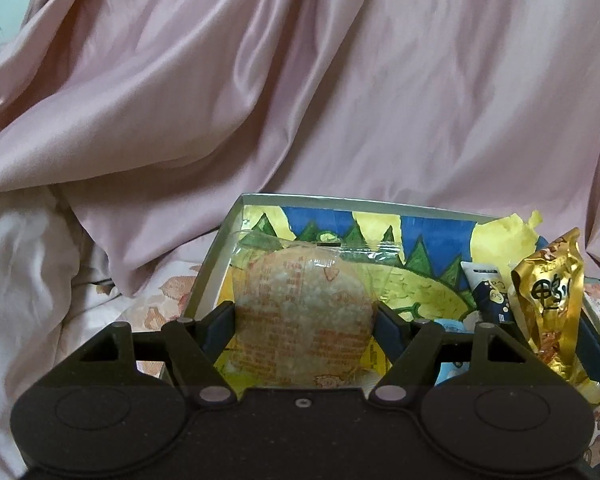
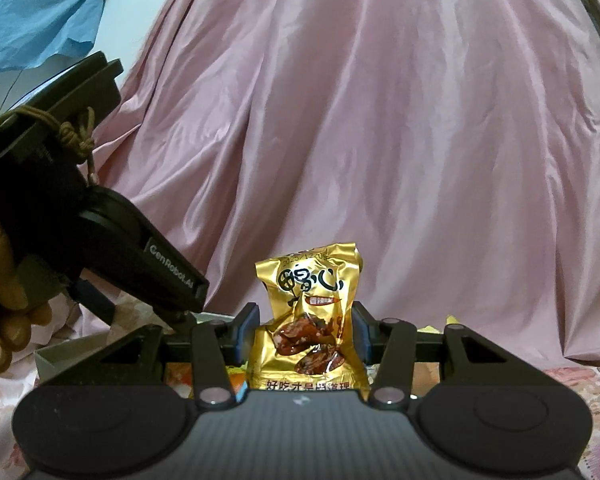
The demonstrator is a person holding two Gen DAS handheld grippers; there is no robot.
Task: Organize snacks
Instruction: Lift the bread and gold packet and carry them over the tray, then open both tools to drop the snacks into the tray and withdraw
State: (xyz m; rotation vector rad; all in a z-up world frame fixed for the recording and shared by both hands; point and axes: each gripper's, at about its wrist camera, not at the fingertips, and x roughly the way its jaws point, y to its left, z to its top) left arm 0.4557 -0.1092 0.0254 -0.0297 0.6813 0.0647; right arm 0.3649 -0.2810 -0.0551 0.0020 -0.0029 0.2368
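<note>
The left gripper point(image 1: 306, 316) has its jaws closed about halfway on a clear-wrapped rice cracker point(image 1: 300, 312), which it holds over the near part of the painted box point(image 1: 220, 256). The right gripper point(image 2: 305, 332) has its jaws closed narrower on a gold snack packet point(image 2: 308, 320), upright at the right side of the same box, which lies on a bed with a pink sheet point(image 1: 340, 80) behind. The step in hand seems to be placing both snacks into the box. Next, each gripper probably must lower its snack to the box floor, beside the small packets point(image 1: 488, 292) already inside, and then open.
</note>
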